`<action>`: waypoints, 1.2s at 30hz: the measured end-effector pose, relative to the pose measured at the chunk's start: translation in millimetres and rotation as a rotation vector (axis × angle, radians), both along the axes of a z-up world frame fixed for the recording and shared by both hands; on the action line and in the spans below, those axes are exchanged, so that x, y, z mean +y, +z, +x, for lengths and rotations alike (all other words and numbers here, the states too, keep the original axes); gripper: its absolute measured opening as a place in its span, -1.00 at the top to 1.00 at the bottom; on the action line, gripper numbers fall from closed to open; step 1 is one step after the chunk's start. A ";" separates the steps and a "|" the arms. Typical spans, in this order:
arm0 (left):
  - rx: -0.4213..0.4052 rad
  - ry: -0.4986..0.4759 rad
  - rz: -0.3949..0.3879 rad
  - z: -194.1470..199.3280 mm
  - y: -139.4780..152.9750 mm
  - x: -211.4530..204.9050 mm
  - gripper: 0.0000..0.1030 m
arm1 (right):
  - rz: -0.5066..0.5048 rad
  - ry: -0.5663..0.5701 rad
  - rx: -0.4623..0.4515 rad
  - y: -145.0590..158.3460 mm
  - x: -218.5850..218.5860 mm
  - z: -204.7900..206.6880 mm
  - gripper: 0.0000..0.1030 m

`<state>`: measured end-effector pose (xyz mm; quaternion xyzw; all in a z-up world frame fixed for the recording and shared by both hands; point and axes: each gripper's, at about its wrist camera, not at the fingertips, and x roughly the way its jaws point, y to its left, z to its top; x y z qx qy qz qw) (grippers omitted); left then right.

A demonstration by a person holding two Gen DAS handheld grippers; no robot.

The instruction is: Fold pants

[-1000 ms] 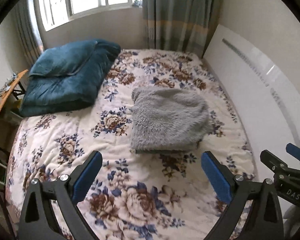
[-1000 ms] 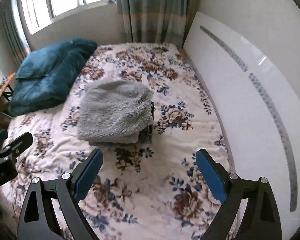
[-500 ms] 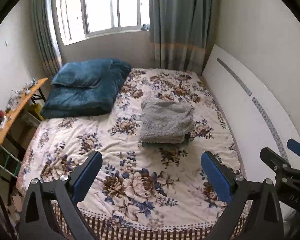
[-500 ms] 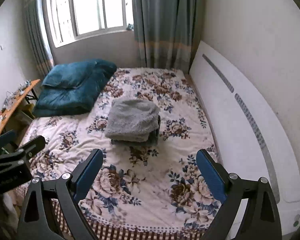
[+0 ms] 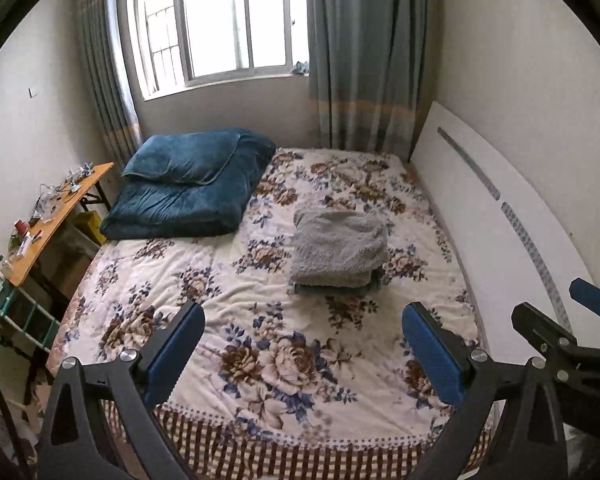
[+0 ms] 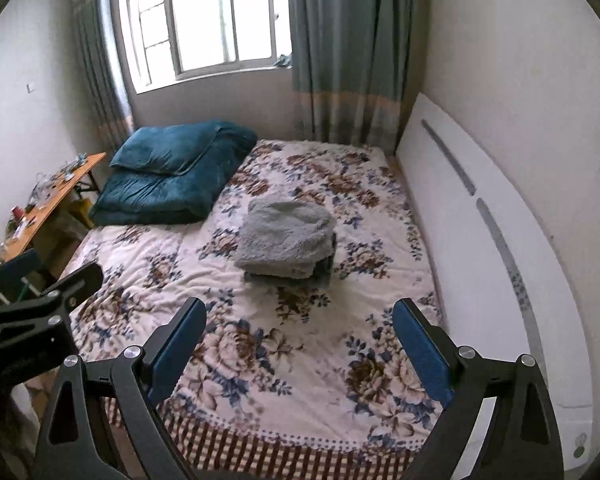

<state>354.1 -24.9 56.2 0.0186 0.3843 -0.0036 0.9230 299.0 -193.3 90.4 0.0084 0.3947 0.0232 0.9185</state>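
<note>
Left gripper (image 5: 303,344): black angular frame, triangular cut-outs, silver screws at the joints, blue pads on the fingers (image 5: 174,350). Right gripper (image 6: 299,342): same build, same blue-padded fingers (image 6: 419,346).

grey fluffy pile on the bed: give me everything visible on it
The grey fluffy garment is folded into a thick, roughly square bundle of shaggy, plush-looking fabric, layers showing at its near edge. It lies flat on a darker folded item that peeks out beneath, mid-bed on the floral bedspread. Neither the left gripper nor the right gripper touches it; both are open.
</note>
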 end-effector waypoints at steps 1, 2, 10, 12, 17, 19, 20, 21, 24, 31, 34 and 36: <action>0.017 -0.003 -0.008 3.2 1.5 0.3 -0.96 | 0.008 0.006 0.006 3.6 -0.8 2.8 -0.87; 0.028 -0.003 -0.012 6.4 3.5 1.1 -0.96 | 0.010 0.006 0.006 6.1 -1.8 5.2 -0.87; 0.043 0.024 0.020 29.0 17.6 1.5 -0.98 | -0.037 -0.026 -0.006 39.0 -6.5 30.9 -0.88; 0.046 0.029 0.007 31.2 18.6 3.2 -0.98 | -0.038 -0.031 0.002 41.9 -8.3 38.2 -0.88; 0.038 0.040 0.010 33.8 20.7 4.5 -0.98 | -0.021 -0.034 0.041 40.0 -13.1 55.0 -0.88; 0.034 0.041 0.007 34.1 21.2 4.0 -0.98 | -0.019 -0.036 0.049 37.0 -13.9 57.1 -0.88; 0.035 0.042 0.008 34.0 21.5 3.3 -0.98 | -0.016 -0.035 0.058 34.5 -15.1 59.0 -0.88; 0.034 0.039 0.006 34.0 22.0 3.1 -0.98 | -0.015 -0.036 0.067 32.2 -14.8 58.8 -0.88; 0.034 0.036 0.006 33.9 22.4 3.1 -0.98 | -0.012 -0.037 0.080 27.0 -15.8 60.5 -0.88; 0.039 0.019 0.017 34.6 21.7 1.4 -0.98 | -0.001 -0.033 0.092 22.8 -16.8 58.1 -0.88; 0.044 0.022 0.015 34.3 20.6 0.7 -0.98 | -0.002 -0.030 0.095 21.3 -16.4 55.1 -0.88; 0.045 0.022 0.017 34.4 20.1 1.0 -0.98 | -0.001 -0.030 0.097 20.9 -15.8 53.5 -0.88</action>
